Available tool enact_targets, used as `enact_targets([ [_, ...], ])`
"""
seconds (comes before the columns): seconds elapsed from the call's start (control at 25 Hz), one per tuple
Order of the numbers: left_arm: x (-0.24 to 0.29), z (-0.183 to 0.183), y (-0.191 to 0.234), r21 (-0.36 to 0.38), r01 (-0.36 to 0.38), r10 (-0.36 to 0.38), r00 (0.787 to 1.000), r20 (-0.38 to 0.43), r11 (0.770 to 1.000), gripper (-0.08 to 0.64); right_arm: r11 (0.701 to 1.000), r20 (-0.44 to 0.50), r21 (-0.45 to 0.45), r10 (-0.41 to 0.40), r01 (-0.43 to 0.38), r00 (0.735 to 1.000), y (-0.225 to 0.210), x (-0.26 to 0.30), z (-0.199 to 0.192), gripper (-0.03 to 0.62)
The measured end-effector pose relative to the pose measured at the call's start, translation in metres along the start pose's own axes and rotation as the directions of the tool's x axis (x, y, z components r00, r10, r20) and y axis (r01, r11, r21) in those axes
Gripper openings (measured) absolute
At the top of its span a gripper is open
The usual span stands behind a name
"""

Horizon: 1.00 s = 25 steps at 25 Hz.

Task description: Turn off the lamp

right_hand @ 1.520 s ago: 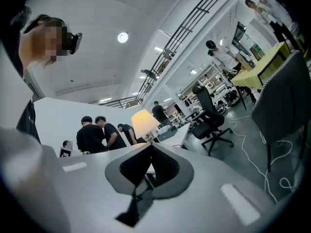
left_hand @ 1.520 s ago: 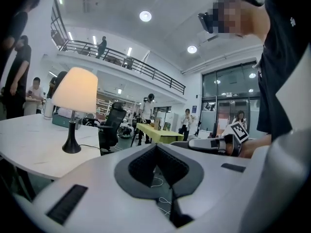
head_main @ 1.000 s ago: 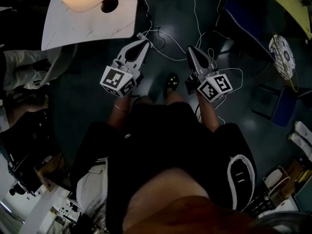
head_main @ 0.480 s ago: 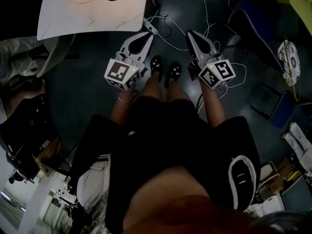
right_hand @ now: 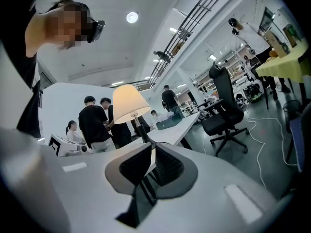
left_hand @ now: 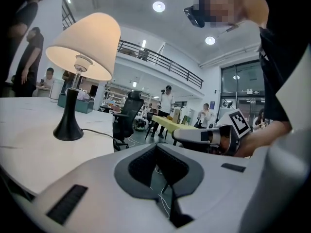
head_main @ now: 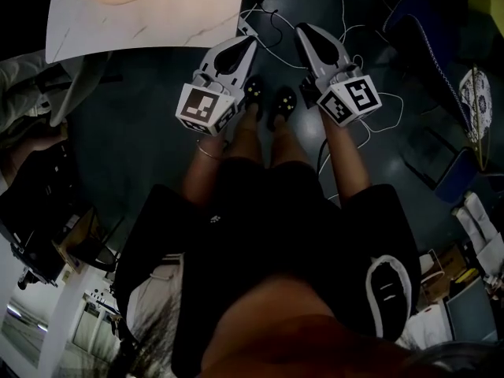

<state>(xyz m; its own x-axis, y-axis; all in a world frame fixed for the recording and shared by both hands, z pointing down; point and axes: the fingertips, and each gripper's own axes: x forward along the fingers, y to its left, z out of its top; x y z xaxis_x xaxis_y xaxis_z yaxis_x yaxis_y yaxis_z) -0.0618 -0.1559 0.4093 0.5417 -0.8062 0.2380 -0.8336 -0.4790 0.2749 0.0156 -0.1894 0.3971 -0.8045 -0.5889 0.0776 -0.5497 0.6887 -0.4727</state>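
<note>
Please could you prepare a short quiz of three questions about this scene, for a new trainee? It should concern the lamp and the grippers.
1. True or false: the lamp is lit.
2. On what does the lamp stand? A) the floor B) the white table C) a black office chair
3. Fill in the gaps: the jaws of the right gripper are ____ and hold ____.

Key:
1. True.
2. B.
3. Together; nothing.
</note>
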Motion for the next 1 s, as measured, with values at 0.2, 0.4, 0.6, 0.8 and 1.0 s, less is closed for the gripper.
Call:
enact_targets([
  [0.2,0.017,-0.009,0.011,-0.013,-0.015,0.015,1.0,0.005,1.0,0.008,1.0,-0.021,0.015,0.013,-0.013,1.0,-0.008,0.021,-0.021,0.002],
  [0.4,0.031,-0.023,0.005,-0.021,0.015,-0.015,1.0,-0.001,1.0,0.008,1.0,-0.066,-0.022,0.011,-0.012,0.998,-0.024,0.038,-0.039,0.009],
  [0.6,0.038,-0.034,0.005,0.008,0.018,-0.018,1.0,-0.003,1.0,0.008,0.997,-0.101,-0.079,-0.001,-0.007,0.995,-0.045,0.064,-0.049,0.017],
  [0.8,0.042,-0.042,0.003,-0.011,0.007,-0.008,1.0,-0.015,1.0,0.008,0.985,-0.173,-0.171,-0.027,-0.003,0.985,-0.063,0.09,-0.064,0.064],
  [1.0,0.035,-0.054,-0.003,-0.004,0.028,-0.028,0.999,-0.014,1.0,0.008,0.981,-0.212,-0.196,-0.03,-0.013,0.977,-0.075,0.121,-0.078,0.098],
])
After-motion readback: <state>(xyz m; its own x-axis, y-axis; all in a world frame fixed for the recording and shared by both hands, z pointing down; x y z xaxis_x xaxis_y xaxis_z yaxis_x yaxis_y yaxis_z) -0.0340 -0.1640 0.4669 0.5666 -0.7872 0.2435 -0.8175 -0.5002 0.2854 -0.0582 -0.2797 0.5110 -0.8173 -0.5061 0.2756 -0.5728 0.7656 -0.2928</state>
